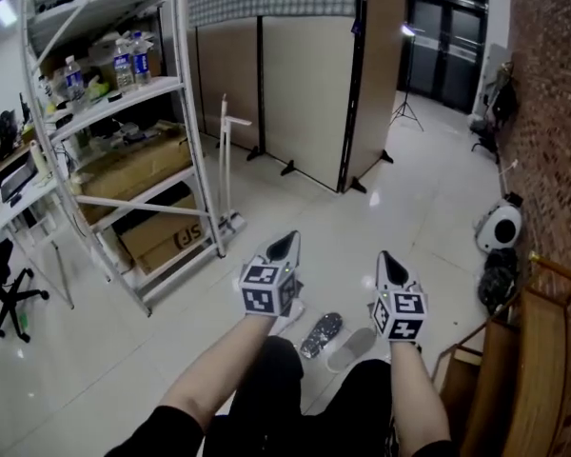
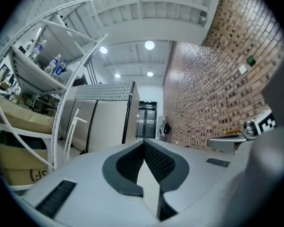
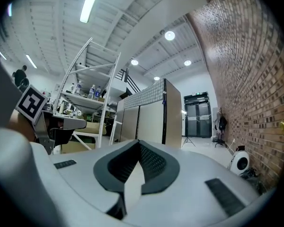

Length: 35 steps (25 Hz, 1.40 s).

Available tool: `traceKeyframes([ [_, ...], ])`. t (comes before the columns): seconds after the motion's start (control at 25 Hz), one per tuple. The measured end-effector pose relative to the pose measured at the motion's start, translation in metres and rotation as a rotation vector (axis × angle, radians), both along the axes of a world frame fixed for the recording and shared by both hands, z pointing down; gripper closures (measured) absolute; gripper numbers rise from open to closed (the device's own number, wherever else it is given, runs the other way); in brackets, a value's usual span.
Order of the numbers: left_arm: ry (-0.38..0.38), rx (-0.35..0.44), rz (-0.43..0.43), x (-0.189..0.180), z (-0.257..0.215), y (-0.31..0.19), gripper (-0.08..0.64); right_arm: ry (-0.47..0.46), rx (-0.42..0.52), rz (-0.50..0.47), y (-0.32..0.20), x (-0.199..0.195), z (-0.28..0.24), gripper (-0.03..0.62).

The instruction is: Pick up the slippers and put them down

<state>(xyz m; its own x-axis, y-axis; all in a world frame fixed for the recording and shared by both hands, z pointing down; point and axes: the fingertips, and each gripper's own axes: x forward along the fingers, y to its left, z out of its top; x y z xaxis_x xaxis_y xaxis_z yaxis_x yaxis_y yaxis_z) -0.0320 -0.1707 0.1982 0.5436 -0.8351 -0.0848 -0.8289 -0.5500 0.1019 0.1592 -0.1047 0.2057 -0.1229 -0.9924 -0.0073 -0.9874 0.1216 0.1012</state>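
Observation:
Two slippers lie on the pale floor just beyond the person's knees in the head view: a dark patterned slipper (image 1: 321, 334) and a pale grey slipper (image 1: 354, 347) right of it. Both grippers are held up above them, pointing level and forward. My left gripper (image 1: 287, 239) is shut, its dark pads meeting at the tip with nothing between them (image 2: 144, 142). Just right of it, my right gripper (image 1: 385, 255) is also shut and holds nothing (image 3: 138, 142). Neither gripper touches a slipper. Something white (image 1: 291, 313) peeks out under the left gripper; I cannot tell what it is.
A white shelving rack (image 1: 186, 141) with bottles and cardboard boxes (image 1: 162, 236) stands at the left. Beige partition panels (image 1: 305, 93) stand ahead. A brick wall (image 1: 552, 112), a round white device (image 1: 500, 225) and wooden furniture (image 1: 533, 369) line the right. An office chair (image 1: 5, 293) is far left.

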Motion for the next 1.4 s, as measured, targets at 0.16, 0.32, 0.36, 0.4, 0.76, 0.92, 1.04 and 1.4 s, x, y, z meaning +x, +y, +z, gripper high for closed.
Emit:
traceKeyframes([
  [0.16, 0.005, 0.03, 0.025, 0.0, 0.003, 0.036, 0.56, 0.03, 0.032, -0.005, 0.037, -0.009, -0.005, 0.583],
  [0.32, 0.007, 0.049, 0.058, -0.006, 0.007, 0.067, 0.56, 0.048, 0.042, -0.006, 0.073, -0.011, -0.004, 0.583],
  [0.36, 0.006, 0.053, 0.068, -0.008, 0.01, 0.076, 0.56, 0.055, 0.042, -0.004, 0.085, -0.009, -0.001, 0.583],
  [0.4, 0.002, 0.06, 0.078, -0.01, 0.013, 0.086, 0.56, 0.063, 0.044, -0.004, 0.098, -0.008, 0.002, 0.583],
  [0.76, -0.006, 0.107, 0.136, -0.027, 0.025, 0.158, 0.56, 0.014, 0.083, 0.092, 0.208, 0.006, 0.017, 0.583],
  [0.92, 0.01, 0.135, 0.19, -0.036, 0.023, 0.193, 0.56, -0.012, 0.074, 0.124, 0.245, -0.012, 0.022, 0.583],
  [1.04, -0.013, 0.163, 0.226, -0.042, 0.029, 0.222, 0.56, -0.019, 0.073, 0.139, 0.273, -0.021, 0.027, 0.583],
  [1.4, -0.004, 0.085, 0.265, -0.061, 0.057, 0.292, 0.56, -0.08, 0.081, 0.19, 0.357, -0.037, 0.04, 0.583],
])
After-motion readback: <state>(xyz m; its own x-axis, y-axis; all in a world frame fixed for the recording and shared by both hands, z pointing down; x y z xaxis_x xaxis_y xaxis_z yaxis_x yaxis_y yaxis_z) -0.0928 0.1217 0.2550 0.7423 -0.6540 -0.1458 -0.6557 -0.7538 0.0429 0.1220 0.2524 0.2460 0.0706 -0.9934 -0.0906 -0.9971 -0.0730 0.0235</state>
